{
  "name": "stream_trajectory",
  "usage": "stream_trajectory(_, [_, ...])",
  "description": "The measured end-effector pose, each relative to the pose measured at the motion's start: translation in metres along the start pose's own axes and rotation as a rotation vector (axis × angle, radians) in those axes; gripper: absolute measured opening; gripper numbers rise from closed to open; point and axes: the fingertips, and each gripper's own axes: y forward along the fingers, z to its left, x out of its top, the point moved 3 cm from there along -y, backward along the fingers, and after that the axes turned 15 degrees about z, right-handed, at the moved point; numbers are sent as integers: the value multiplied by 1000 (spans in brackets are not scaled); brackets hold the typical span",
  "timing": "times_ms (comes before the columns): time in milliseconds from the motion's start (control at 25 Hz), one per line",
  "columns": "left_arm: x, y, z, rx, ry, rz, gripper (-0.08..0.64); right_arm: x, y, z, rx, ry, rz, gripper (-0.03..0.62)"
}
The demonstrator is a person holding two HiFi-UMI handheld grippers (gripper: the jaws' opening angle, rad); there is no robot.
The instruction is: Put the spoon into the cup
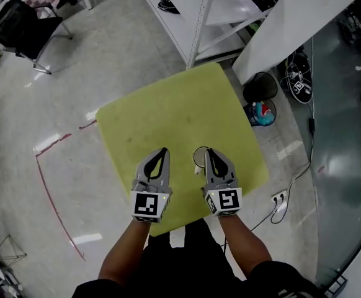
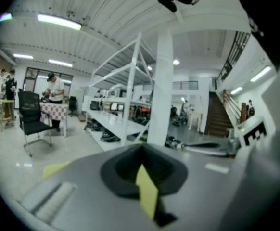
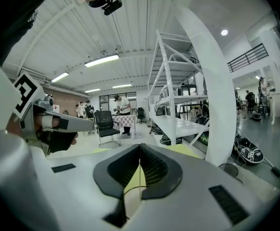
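Observation:
A square yellow-green table (image 1: 168, 117) fills the middle of the head view. Both grippers hover side by side over its front part, jaws pointing away from me. My left gripper (image 1: 163, 151) (image 2: 141, 147) is shut and holds nothing. The right gripper (image 1: 208, 151) (image 3: 140, 147) is likewise shut and empty. A dark-rimmed round cup (image 1: 197, 154) stands on the table just left of the right gripper's tip. A small white piece (image 1: 197, 170) lies beside it, perhaps the spoon; I cannot tell. Only table colour shows through the jaw gaps in the gripper views.
A white shelving rack (image 1: 193, 17) and a slanted white column (image 1: 292, 23) stand beyond the table. A dark round object and colourful items (image 1: 261, 107) sit on the floor at right, with a cable and power strip (image 1: 280, 203). A black chair (image 1: 25, 30) stands far left.

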Motion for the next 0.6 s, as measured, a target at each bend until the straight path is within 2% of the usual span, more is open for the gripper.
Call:
stream_trajectory(240, [-11,2,1,6,6,26,6,-11,4,-2,17,-36,26,11])
stream_trajectory(400, [-10,-1,4,11,19,36,6,-19,5,-2,43,-13,44,12])
stream_trajectory(600, [-7,-8,9,28,21,34,6,-17,-3,-3,21,9,30,26])
